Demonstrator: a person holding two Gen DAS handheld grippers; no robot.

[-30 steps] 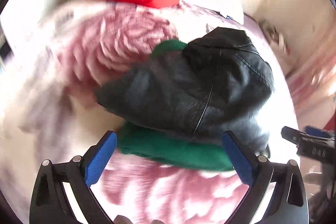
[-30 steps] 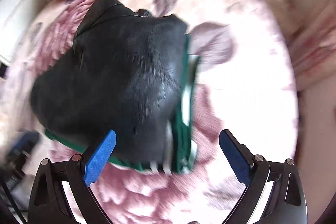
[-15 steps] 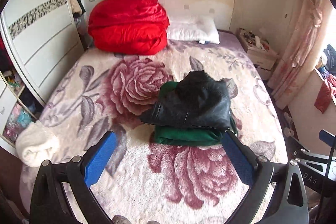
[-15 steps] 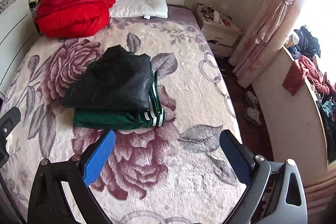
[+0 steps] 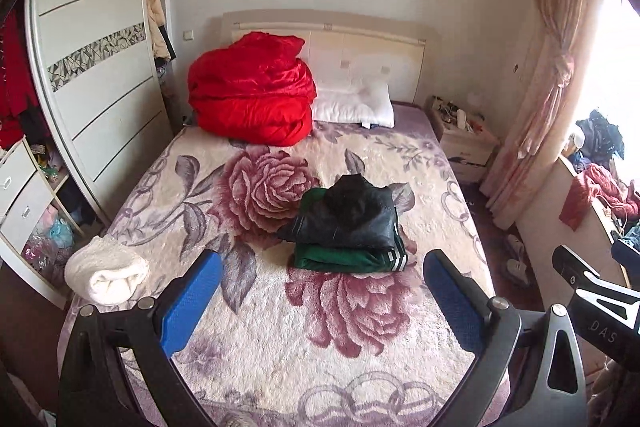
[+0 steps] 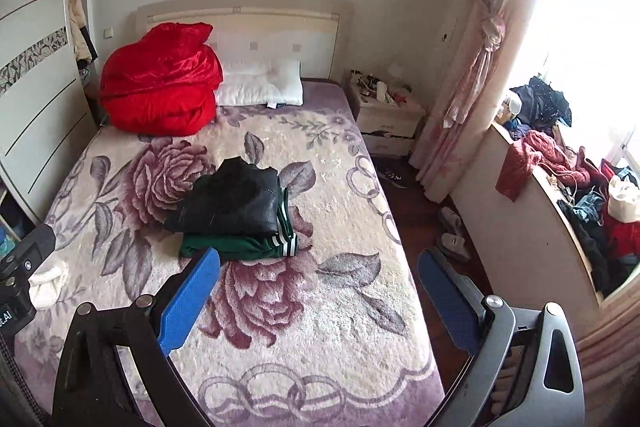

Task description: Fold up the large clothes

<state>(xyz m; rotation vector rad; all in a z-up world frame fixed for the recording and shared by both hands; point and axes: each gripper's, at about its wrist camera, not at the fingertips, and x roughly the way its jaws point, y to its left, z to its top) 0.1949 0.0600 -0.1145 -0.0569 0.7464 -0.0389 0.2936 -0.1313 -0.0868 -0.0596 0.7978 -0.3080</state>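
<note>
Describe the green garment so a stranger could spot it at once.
Start at the bed with the rose-patterned blanket. Near its middle is a two-piece stack; the green garment is the folded bottom layer, under the black leather jacket. It alone has white stripes at its right edge.

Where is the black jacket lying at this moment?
In both views the folded black jacket lies near the middle of the bed, on top of the folded green garment, well in front of the red quilt.

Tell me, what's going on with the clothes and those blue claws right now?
Left gripper open, empty. Right gripper open, empty. Black jacket folded atop green garment, mid-bed. Nothing in the way.
</note>
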